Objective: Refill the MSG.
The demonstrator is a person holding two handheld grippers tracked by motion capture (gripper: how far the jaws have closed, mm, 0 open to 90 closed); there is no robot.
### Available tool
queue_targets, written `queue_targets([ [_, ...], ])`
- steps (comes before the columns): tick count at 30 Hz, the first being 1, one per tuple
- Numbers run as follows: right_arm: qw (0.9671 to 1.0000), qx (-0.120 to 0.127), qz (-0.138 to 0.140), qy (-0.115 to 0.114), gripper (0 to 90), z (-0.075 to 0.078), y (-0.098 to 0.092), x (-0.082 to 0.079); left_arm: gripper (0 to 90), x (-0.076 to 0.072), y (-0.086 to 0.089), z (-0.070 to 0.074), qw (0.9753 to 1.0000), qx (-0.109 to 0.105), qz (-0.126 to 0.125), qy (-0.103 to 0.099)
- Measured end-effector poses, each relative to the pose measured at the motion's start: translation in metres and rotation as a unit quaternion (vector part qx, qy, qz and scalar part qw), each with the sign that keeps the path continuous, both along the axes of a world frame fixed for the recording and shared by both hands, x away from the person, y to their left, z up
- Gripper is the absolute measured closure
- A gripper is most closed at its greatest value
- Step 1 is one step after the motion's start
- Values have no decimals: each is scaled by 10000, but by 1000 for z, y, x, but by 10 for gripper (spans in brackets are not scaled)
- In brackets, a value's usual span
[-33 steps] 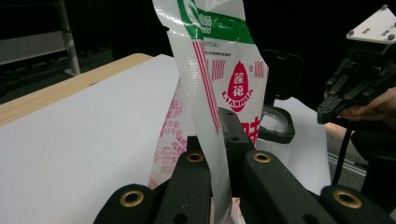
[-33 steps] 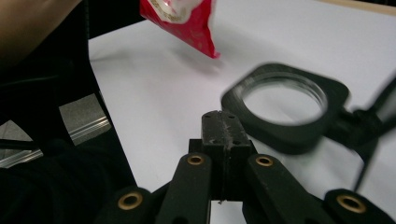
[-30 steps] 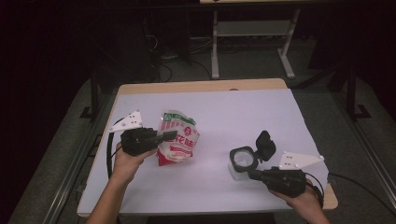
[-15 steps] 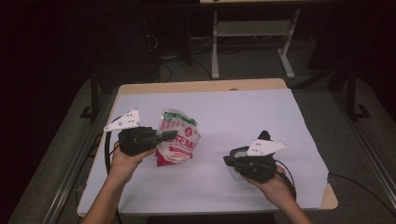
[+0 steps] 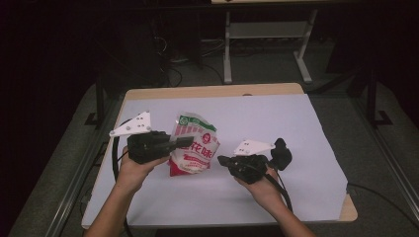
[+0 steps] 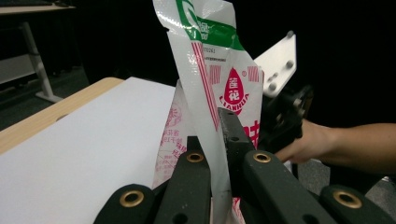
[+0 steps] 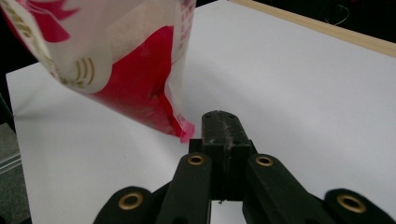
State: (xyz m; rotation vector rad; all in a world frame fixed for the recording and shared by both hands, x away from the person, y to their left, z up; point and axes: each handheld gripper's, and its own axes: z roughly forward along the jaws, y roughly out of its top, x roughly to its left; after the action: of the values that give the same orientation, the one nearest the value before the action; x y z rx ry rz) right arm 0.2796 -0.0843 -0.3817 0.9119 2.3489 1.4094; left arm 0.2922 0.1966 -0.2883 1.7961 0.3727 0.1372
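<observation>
A white, red and green snack bag [image 5: 196, 147] hangs tilted over the white table cover [image 5: 276, 118], left of centre. My left gripper [image 5: 184, 142] is shut on the bag's left edge. In the left gripper view the jaws [image 6: 212, 137] pinch the thin plastic of the bag [image 6: 210, 79]. My right gripper [image 5: 223, 160] points left at the bag's lower right corner. In the right gripper view its jaws [image 7: 220, 125] are pressed together with nothing between them. There the bag's red bottom corner [image 7: 140, 88] hangs just ahead, slightly left of the tip.
A black hinged lid [image 5: 281, 152] of a small container stands behind my right hand. The other hand with its gripper [image 6: 285, 116] shows beyond the bag in the left gripper view. A wooden table edge [image 5: 212, 92] runs along the back, with metal desk legs [image 5: 227, 44] on the floor beyond.
My right gripper has moved left from beside the small container toward the bag's lower corner. The left gripper has kept hold of the bag, nearly still.
</observation>
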Motion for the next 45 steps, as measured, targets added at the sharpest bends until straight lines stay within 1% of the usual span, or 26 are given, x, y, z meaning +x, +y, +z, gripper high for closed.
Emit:
queue_targets([
  [1, 10000, -22, -4, -2, 900, -2, 3, 1, 900, 0, -1, 0, 10000, -37, -10, 12],
  [4, 10000, -31, 39, -12, 900, -6, 12, 0, 900, -2, -6, 2, 10000, -53, -78, -7],
  [6, 10000, -12, 64, -71, 900, -8, 16, 0, 900, -3, -8, 3, 9999, -70, -111, -19],
  [7, 9999, -38, 52, -125, 900, -9, 17, 0, 900, -3, -10, 4, 9999, -53, -106, -26],
  [9, 9998, -12, 25, -190, 900, -11, 19, 0, 900, -3, -10, 5, 9999, -69, -130, 5],
  [10, 9998, 2, -6, -200, 900, -11, 20, 0, 900, -3, -10, 6, 9999, -77, -108, -13],
  [11, 9998, 50, 24, -179, 900, -12, 21, -1, 900, -3, -10, 6, 9999, -90, -103, -20],
  [13, 9998, 40, 77, -192, 900, -14, 22, -2, 900, -3, -10, 8, 9999, -88, -130, -29],
  [14, 9999, 37, -2, -165, 900, -14, 23, -3, 900, -4, -11, 8, 9999, -66, -121, -59],
  [15, 9997, 84, -56, -211, 900, -15, 22, -3, 900, -4, -11, 9, 9999, -74, -138, -57],
  [16, 9997, 92, -102, -192, 900, -16, 22, -3, 900, -5, -11, 9, 9998, -104, -150, -45],
  [18, 9994, 151, -216, -237, 900, -15, 20, -3, 900, -6, -11, 9, 9998, -122, -148, -71],
  [20, 9992, 188, -200, -301, 900, -14, 19, -2, 900, -6, -11, 10, 9997, -138, -168, -69],
  [24, 9987, 286, -328, -261, 900, -13, 17, -3, 900, -7, -12, 10, 9999, -72, -121, -98],
  [25, 9984, 296, -363, -315, 900, -11, 15, -2, 900, -7, -12, 10, 9999, -71, -112, -91],
  [26, 9984, 326, -348, -299, 900, -11, 14, -1, 900, -7, -12, 9, 9999, -82, -133, -75],
  [27, 9988, 306, -315, -237, 900, -10, 14, 0, 900, -7, -13, 9, 9998, -107, -149, -57],
  [28, 9987, 314, -320, -237, 900, -10, 14, 0, 900, -7, -14, 8, 9998, -122, -165, -49],
  [31, 9990, 319, -215, -213, 900, -14, 19, -2, 900, -9, -18, 8, 9998, -110, -147, -98],
  [32, 9992, 332, -163, -173, 900, -15, 21, -4, 900, -8, -19, 8, 9997, -124, -159, -98],
  [34, 9991, 329, -147, -219, 900, -16, 22, -5, 900, -7, -22, 9, 9997, -166, -128, -112],
  [36, 9988, 428, -110, -201, 900, -16, 21, -5, 900, -6, -24, 10, 9996, -227, -137, -109],
  [37, 9987, 450, -93, -216, 900, -16, 21, -5, 900, -5, -26, 11, 9996, -215, -129, -134],
  [42, 9986, 434, -21, -293, 900, -19, 22, -8, 900, 1, -35, 10, 9994, -280, -76, -168],
  [44, 9987, 443, 1, -247, 900, -20, 24, -10, 900, 3, -37, 10, 9994, -280, -70, -169],
  [45, 9987, 440, 8, -272, 900, -21, 24, -11, 900, 4, -39, 9, 9994, -286, -46, -196],
])
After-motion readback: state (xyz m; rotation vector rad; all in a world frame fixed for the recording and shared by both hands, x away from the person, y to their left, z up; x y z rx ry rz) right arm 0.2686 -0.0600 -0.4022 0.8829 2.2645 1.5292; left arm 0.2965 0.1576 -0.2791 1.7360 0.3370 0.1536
